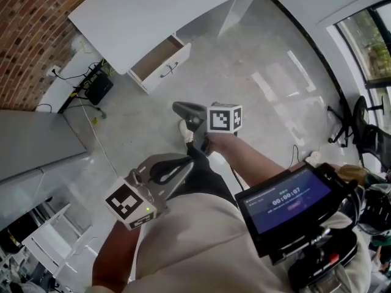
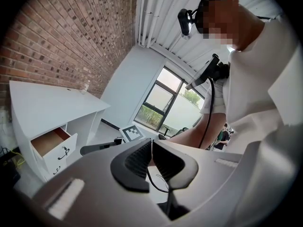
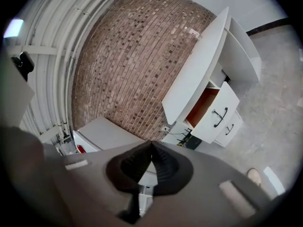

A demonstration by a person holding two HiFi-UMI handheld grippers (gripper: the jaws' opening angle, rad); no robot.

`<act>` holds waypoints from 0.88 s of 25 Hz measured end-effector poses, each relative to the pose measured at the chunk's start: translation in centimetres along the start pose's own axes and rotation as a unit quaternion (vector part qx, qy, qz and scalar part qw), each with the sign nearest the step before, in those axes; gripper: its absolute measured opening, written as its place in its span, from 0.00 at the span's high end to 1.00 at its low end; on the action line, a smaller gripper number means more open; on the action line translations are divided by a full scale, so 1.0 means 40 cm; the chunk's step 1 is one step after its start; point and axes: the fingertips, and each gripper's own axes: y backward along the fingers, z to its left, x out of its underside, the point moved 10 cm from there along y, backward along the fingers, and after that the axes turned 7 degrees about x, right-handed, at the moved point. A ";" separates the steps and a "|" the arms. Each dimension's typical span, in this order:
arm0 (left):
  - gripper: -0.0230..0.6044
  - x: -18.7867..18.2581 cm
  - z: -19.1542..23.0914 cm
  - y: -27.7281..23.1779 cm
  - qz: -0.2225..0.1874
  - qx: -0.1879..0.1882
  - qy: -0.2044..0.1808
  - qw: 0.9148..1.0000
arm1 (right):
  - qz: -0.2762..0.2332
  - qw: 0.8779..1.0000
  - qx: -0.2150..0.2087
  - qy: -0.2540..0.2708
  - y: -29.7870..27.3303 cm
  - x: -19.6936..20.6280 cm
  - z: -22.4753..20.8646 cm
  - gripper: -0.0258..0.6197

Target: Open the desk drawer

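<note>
At the far left of the head view, a red brick wall (image 1: 30, 23) rises behind a flat black box with trailing cables (image 1: 98, 88) on the floor. Next to it is the white desk with a plain flat top (image 1: 140, 14). Under its edge, the upper white drawer with a brown wooden inside (image 1: 157, 61) is pulled out, its dark curved handle (image 1: 169, 69) facing the room. A lower white drawer (image 3: 232, 124) beneath it looks closed in the right gripper view. The task's drawer is therefore already open, and it lies well apart from both tools.

Further right and nearer the person, the left gripper (image 1: 168, 168) hangs low beside the person's light-coloured clothing. Its own view shows the two black ribbed pads pressed together with nothing between them. The right gripper (image 1: 183, 110), carried a little ahead on a bare forearm, points toward the desk. Its pads likewise meet at the tips, clenched on nothing. Both seem to be held close to the body because nothing needs reaching: judging by the drawer's position, the pull looks done. At the far right, a dark screen with a timer (image 1: 287, 201) sits at the person's chest, probably tilted up so it can be read at a glance.
</note>
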 end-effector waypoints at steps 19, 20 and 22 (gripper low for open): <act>0.94 0.000 -0.105 0.057 -0.015 0.004 -0.016 1.000 | -0.002 0.996 -0.073 0.058 0.108 0.022 0.275 0.96; 0.94 0.001 -0.108 0.057 -0.014 0.005 -0.016 1.000 | -0.003 0.995 -0.076 0.057 0.110 0.024 0.281 0.96; 0.94 0.003 -0.110 0.057 -0.013 0.006 -0.017 1.000 | -0.003 0.995 -0.080 0.058 0.112 0.026 0.290 0.96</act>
